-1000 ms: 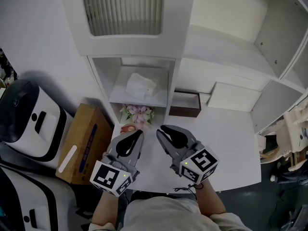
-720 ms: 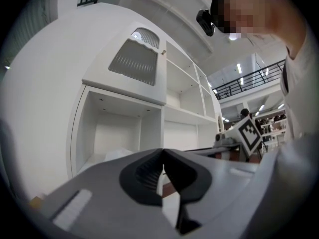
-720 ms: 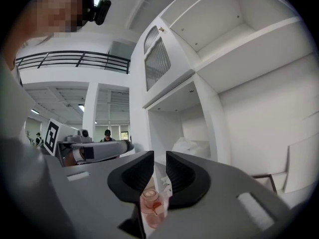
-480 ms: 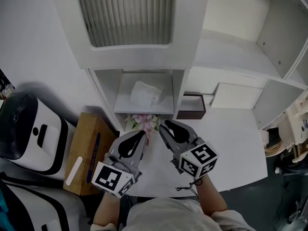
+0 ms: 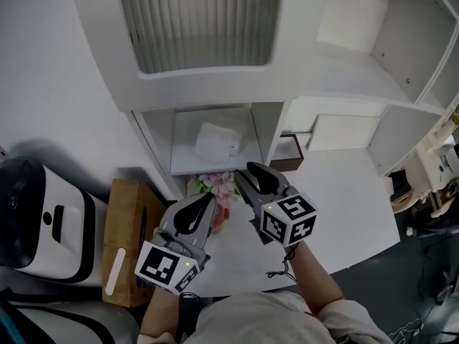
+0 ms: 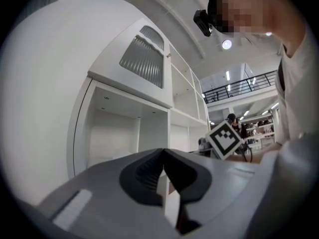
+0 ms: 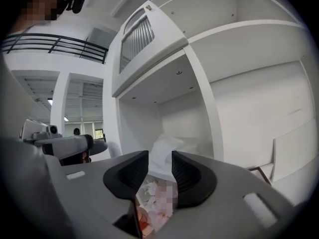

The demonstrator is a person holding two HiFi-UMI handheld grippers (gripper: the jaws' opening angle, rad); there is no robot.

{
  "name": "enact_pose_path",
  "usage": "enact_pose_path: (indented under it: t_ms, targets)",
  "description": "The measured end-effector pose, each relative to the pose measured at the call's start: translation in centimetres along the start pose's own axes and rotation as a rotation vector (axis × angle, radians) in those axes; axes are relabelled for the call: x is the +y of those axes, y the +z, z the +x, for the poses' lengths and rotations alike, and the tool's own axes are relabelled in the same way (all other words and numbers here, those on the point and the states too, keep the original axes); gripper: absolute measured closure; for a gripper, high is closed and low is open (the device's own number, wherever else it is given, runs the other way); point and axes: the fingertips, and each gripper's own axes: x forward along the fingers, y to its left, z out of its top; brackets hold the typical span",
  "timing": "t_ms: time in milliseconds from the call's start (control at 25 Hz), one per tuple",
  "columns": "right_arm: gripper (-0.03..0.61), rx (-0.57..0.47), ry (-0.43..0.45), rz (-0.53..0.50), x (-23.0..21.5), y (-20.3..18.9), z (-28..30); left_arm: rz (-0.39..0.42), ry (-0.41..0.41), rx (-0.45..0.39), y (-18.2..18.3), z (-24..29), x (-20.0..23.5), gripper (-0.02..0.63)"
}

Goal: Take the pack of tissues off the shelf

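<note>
The white pack of tissues lies in a cubby of the white shelf unit; it also shows in the right gripper view, the tissues just beyond the jaws. My right gripper hovers in front of the cubby, short of the pack. It is open, its jaws have just been opening, and nothing is between them. My left gripper hangs lower and to the left, fingertips touching, shut and empty.
A flowered box sits under the tissue cubby. A dark brown box stands at the back of the white desk. A cardboard box and a white appliance sit at the left. A louvered door is above.
Both grippers have moved forward toward the shelf, the right one farther. The right jaws have spread apart. The left jaws stay together.
</note>
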Motion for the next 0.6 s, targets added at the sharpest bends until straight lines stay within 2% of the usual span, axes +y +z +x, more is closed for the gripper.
enact_pose_path:
  t_ms: [200,600]
  targets:
    - [0.411,0.025,-0.086,0.009,-0.7,-0.4,1.7,-0.018,-0.030,-0.005,-0.2,-0.4,1.3,0.612]
    - [0.354,0.047,-0.189,0.066,-2.3,-0.9,4.5,-0.051,-0.077,-0.008,-1.0,-0.3,3.7,0.612]
